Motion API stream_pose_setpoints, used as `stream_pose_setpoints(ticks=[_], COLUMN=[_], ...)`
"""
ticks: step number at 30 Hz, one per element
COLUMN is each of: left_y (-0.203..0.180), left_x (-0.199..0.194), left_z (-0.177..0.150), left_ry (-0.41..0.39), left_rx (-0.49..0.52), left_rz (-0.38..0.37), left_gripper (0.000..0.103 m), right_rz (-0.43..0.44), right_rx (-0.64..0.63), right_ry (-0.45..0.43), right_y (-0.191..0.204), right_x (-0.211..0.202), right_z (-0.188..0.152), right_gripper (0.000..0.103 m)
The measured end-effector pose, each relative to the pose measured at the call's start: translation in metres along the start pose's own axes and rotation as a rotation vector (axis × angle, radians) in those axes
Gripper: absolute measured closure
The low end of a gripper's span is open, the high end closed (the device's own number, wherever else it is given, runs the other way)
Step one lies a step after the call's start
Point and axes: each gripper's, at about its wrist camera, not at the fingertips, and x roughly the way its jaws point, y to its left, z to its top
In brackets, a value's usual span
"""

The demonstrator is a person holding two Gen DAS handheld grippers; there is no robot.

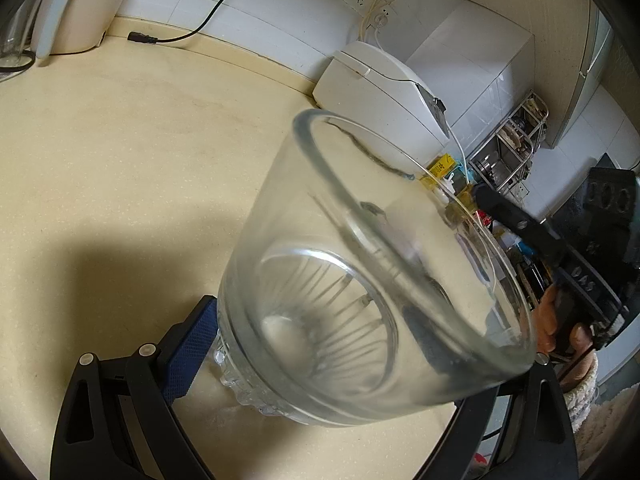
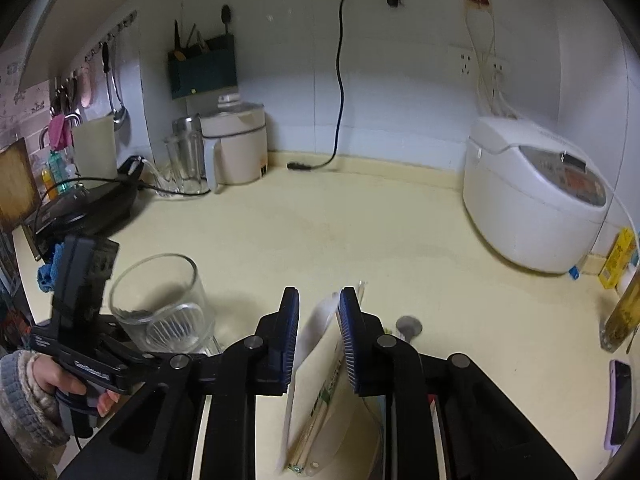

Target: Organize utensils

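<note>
My left gripper [image 1: 320,344] is shut on a clear drinking glass [image 1: 360,280] and holds it by its ribbed base, tilted, just above the cream countertop [image 1: 120,160]. The glass also shows in the right wrist view [image 2: 160,304], with the left gripper [image 2: 132,344] at its foot. My right gripper [image 2: 319,332] stands over a clear plastic packet of utensils [image 2: 320,392] lying on the counter; its blue pads [image 2: 290,336] flank the packet's top with a gap on each side. A round metal spoon end [image 2: 409,326] lies just right of it.
A white rice cooker [image 2: 536,196] stands at the right, a white kettle [image 2: 236,148] and glass jars [image 2: 184,164] at the back left, a black appliance [image 2: 88,204] at the left. A loose black cord [image 2: 308,166] lies by the wall. A bottle [image 2: 620,312] and a phone [image 2: 620,400] are at the right edge.
</note>
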Motion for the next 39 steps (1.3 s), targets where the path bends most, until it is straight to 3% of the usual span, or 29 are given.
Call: stream_pose_setpoints(ticks=[6,9,16,23,39], left_y=[0.001,0.001,0.001,0.004,0.001], left_x=[0.000,0.000,0.000,-0.002,0.000], left_z=[0.000,0.000,0.000,0.001,0.002], left_ry=[0.000,0.000,0.000,-0.015,-0.015], left_rx=[0.000,0.000,-0.001,-0.018,-0.018], left_rz=[0.000,0.000,-0.001,0.010,0.006], left_gripper=[0.008,0.008,0.008,0.008,0.008], right_rz=[0.086,0.106,0.091,0.140,0.170], right_rx=[0.077,0.082,-0.034,-0.093,-0.295], right_ry=[0.061,0.101,0.234,0.283,0.381], right_y=[-0.017,-0.021,0.005,0.025,0.037], right_x=[0.018,0.031,0.078,0.108,0.119], right_z=[-0.010,-0.012,-0.023,-0.017,-0.031], right_gripper=[0.081,0.075,0.070,0.067,0.066])
